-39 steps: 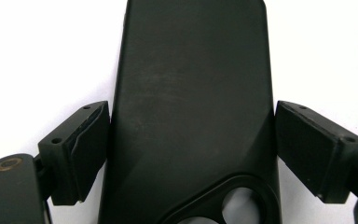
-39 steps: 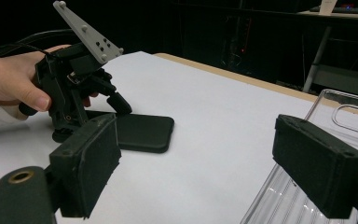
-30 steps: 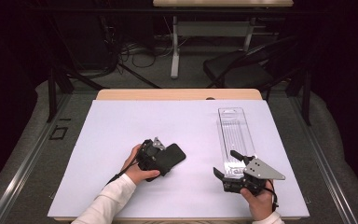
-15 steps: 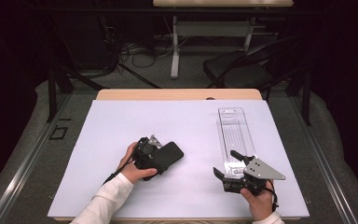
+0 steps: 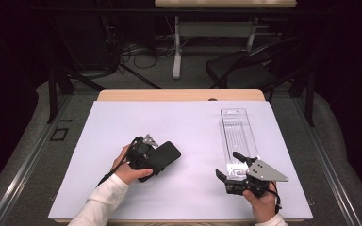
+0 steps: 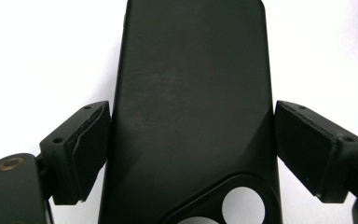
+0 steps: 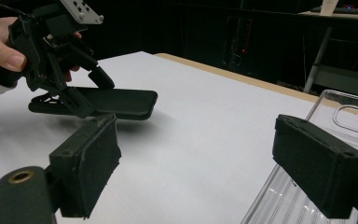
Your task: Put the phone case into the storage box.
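Left gripper (image 5: pixel 147 157) has the black phone case (image 5: pixel 162 156) between its pads across the narrow width, jaws spread nearly as wide as they go; in the left gripper view one pad (image 6: pixel 81 149) sits against the case's long edge, the other (image 6: pixel 314 149) shows a hairline gap at its top corner, so I read it as a light pinch, not a hard clamp. Grip sits near the camera-cutout end (image 6: pixel 235 203); most of the case sticks out past the jaws.

Case location: left-centre of the white table (image 5: pixel 193 127), lifted off the surface; right gripper view shows it (image 7: pixel 116 102) roughly level with a shadow under it.

Handling, my read: light; matte finish so decent friction on the pads; thin shell, probably flexes if squeezed across the width, so don't close harder than needed; the overhang will make it droop or pivot if the pinch is loose. Taking the long edges nearer mid-length would balance better; avoid the cutout corner, which looks the weakest spot.

Right gripper (image 5: pixel 235 176) has jaws wide apart, nothing between them, hovering at the near end of the clear plastic package (image 5: pixel 238 136); right gripper view shows the package's clear edge (image 7: pixel 307 196) just beside one pad, not pinched. Clear plastic looks slick and thin, rigid but could crack; take it by the long side walls.
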A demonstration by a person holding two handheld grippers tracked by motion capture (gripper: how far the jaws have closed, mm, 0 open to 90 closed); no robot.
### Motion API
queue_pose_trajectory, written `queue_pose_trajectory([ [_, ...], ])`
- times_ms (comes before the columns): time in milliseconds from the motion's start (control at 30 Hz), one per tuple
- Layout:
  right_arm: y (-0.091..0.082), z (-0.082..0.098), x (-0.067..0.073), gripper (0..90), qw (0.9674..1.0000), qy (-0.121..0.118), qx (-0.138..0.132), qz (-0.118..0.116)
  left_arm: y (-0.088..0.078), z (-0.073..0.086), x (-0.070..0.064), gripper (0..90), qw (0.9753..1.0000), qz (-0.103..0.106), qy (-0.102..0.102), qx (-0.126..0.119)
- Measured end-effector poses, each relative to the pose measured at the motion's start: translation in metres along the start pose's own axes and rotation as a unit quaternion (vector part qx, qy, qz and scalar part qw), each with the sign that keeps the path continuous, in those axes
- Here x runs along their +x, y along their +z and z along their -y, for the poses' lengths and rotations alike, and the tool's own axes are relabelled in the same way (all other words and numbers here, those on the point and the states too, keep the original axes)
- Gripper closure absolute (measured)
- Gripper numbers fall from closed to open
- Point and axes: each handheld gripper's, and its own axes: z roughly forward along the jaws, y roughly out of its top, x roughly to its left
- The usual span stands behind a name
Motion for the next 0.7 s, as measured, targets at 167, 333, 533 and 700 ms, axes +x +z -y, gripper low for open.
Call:
queue_pose_trajectory([
  [167,0.0,0.0,0.001,13.8,1.0,0.003,0.001,-0.001,-0.007,-0.001,-0.002,13.9,1.0,0.0,-0.001,-0.003],
  [333,0.001,0.0,0.0,13.8,1.0,0.001,0.003,0.0,-0.015,-0.005,-0.004,14.0,1.0,0.006,-0.001,-0.003],
  [533,0.001,0.0,0.001,13.8,1.0,0.002,0.002,0.0,-0.025,-0.014,-0.011,14.1,0.9999,0.013,0.006,-0.006],
  [700,0.002,0.0,0.001,13.8,1.0,0.001,0.0,0.002,-0.032,-0.026,-0.02,14.1,0.9996,0.017,0.019,-0.012],
])
